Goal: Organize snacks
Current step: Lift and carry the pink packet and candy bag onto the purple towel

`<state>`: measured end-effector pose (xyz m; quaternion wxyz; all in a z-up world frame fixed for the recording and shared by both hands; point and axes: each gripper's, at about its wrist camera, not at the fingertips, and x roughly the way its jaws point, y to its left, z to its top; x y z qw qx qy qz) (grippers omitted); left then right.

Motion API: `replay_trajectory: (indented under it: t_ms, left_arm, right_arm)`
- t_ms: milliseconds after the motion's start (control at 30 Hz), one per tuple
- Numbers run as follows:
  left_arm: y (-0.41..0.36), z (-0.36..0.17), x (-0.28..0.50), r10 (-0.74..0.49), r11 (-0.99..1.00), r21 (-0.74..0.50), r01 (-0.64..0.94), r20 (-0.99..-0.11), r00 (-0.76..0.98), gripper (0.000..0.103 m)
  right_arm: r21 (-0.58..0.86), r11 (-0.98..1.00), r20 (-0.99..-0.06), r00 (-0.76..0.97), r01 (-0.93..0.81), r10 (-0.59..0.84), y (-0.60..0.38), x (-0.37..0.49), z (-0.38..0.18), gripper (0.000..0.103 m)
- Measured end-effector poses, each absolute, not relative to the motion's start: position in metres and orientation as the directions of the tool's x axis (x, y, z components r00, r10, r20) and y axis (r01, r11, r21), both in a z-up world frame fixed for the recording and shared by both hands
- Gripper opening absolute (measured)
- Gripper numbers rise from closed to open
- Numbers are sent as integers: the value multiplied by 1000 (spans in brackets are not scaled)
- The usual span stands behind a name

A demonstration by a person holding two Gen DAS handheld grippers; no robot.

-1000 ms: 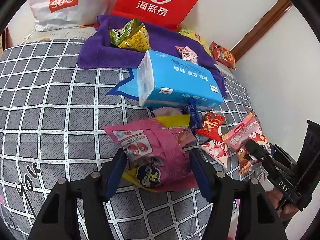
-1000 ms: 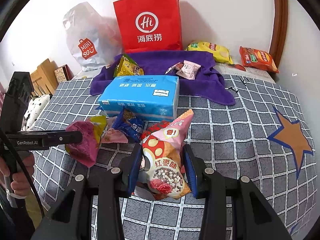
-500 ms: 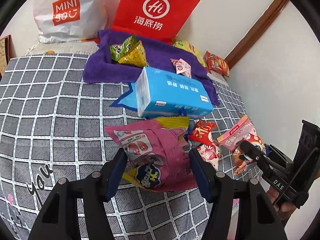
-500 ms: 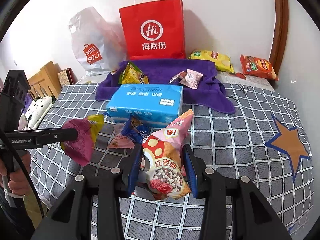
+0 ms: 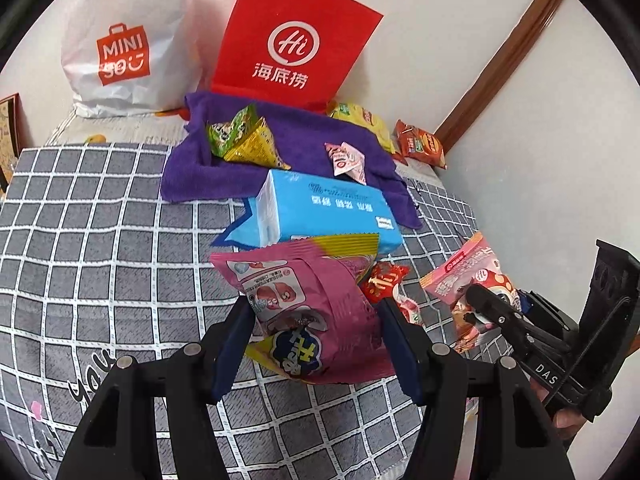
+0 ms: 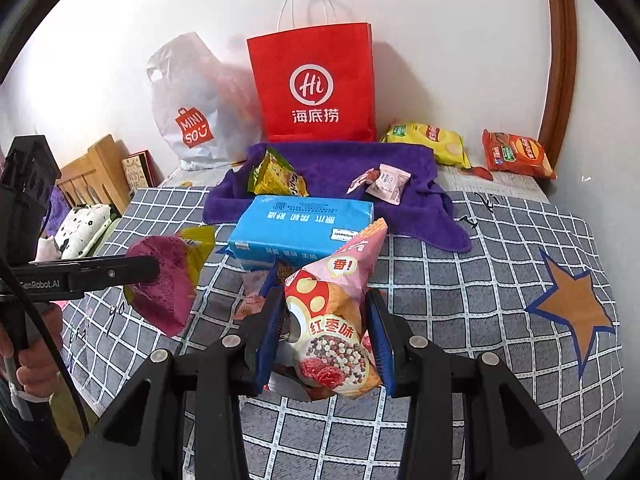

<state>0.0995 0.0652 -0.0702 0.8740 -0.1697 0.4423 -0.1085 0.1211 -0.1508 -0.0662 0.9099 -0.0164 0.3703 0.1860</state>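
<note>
My left gripper (image 5: 314, 330) is shut on a magenta snack bag (image 5: 308, 300) and holds it above the checked bedspread; the bag also shows in the right wrist view (image 6: 164, 284). My right gripper (image 6: 326, 338) is shut on a pink mushroom-print snack bag (image 6: 336, 320), also lifted; it shows in the left wrist view (image 5: 468, 276). A blue tissue pack (image 6: 304, 228) lies ahead. Behind it a purple towel (image 6: 340, 164) carries a yellow-green snack (image 6: 276, 176) and small pink packets (image 6: 384, 180). Small red and blue snacks (image 5: 382, 280) lie below the tissue pack.
A red paper bag (image 6: 316, 84) and a white MINISO bag (image 6: 192, 112) stand against the back wall. A yellow chip bag (image 6: 428, 140) and a red chip bag (image 6: 516, 154) lie at the back right. A wooden headboard (image 6: 96, 172) is at left.
Both grippers have risen and drawn back with their bags still held. The bedspread and tissue pack look farther below.
</note>
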Motion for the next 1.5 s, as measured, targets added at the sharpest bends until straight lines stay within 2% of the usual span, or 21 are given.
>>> replay_trajectory:
  t_ms: [600, 1500]
  left_arm:
    - [59, -40, 131, -343, 923, -377, 81, -708, 617, 61]
    - [64, -28, 209, -346, 926, -362, 104, -708, 616, 61]
  right_arm:
    - [115, 936, -659, 679, -334, 323, -149, 146, -44, 41]
    - [141, 938, -662, 674, -316, 326, -136, 227, -41, 41]
